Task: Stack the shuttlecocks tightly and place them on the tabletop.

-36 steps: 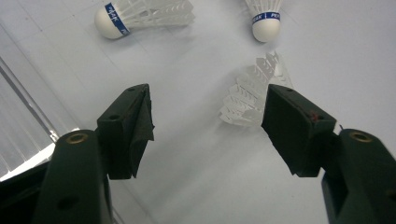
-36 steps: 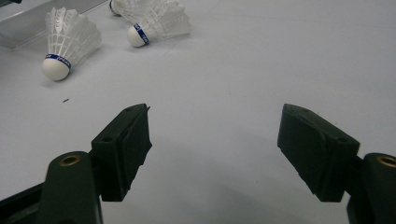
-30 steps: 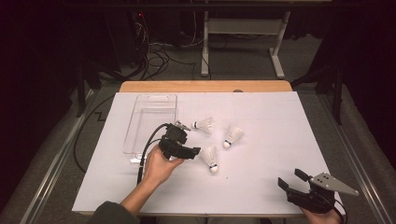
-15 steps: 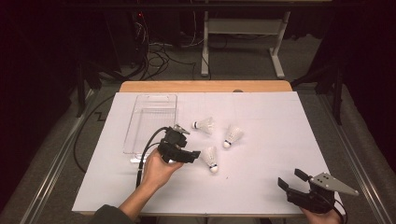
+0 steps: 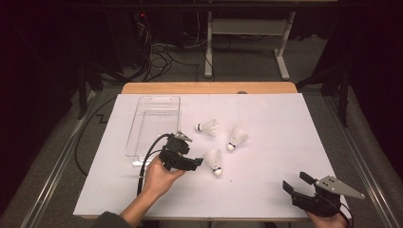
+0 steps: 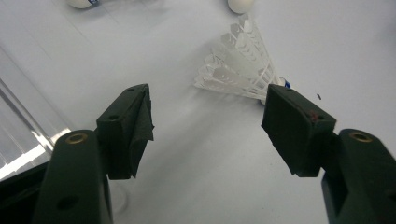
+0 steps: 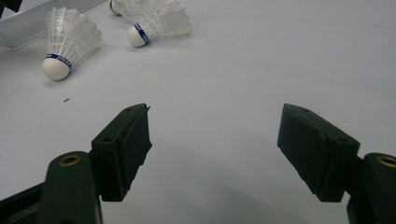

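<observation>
I have the left gripper (image 5: 198, 161) low over the middle of the white tabletop (image 5: 285, 142), jaws spread and empty, aimed at the nearest shuttlecock (image 5: 214, 161), which lies on its side just ahead, cork toward the near edge. I'd slide forward until the feather skirt sits between the pads, then close gently near the cork. My right gripper (image 5: 297, 183) rests by the near right corner, jaws apart.
</observation>
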Action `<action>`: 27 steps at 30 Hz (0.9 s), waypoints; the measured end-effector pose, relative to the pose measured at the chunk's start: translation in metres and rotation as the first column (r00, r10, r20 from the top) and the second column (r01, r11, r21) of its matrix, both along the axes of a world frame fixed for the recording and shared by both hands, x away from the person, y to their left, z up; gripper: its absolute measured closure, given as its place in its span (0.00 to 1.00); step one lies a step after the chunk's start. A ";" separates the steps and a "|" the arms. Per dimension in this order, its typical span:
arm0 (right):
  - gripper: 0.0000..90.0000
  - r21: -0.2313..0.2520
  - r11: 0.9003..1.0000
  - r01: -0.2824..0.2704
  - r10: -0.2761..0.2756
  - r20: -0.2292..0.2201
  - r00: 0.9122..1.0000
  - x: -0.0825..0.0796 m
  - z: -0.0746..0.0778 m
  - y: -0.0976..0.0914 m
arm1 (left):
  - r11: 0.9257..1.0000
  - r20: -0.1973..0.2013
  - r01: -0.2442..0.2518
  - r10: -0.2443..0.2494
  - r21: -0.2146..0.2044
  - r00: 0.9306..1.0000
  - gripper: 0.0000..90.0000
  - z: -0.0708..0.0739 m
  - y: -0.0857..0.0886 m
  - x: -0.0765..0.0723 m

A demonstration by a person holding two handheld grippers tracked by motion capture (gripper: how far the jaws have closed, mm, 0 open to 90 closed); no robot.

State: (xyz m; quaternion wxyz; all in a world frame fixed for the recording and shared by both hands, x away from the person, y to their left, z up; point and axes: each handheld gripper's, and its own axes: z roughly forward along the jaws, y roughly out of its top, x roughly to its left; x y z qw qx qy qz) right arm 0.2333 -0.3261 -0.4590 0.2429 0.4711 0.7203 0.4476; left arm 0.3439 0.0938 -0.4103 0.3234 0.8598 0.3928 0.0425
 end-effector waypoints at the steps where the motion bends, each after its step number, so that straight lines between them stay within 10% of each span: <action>1: 0.29 0.000 1.000 0.000 0.000 0.000 1.000 0.000 0.000 0.000 | 1.000 -0.005 0.004 -0.004 -0.006 1.000 0.38 -0.001 0.000 -0.001; 27: 0.29 0.001 1.000 0.001 -0.001 -0.002 1.000 0.000 0.000 0.000 | 0.999 0.025 0.031 -0.031 -0.010 0.999 0.38 -0.007 0.006 -0.023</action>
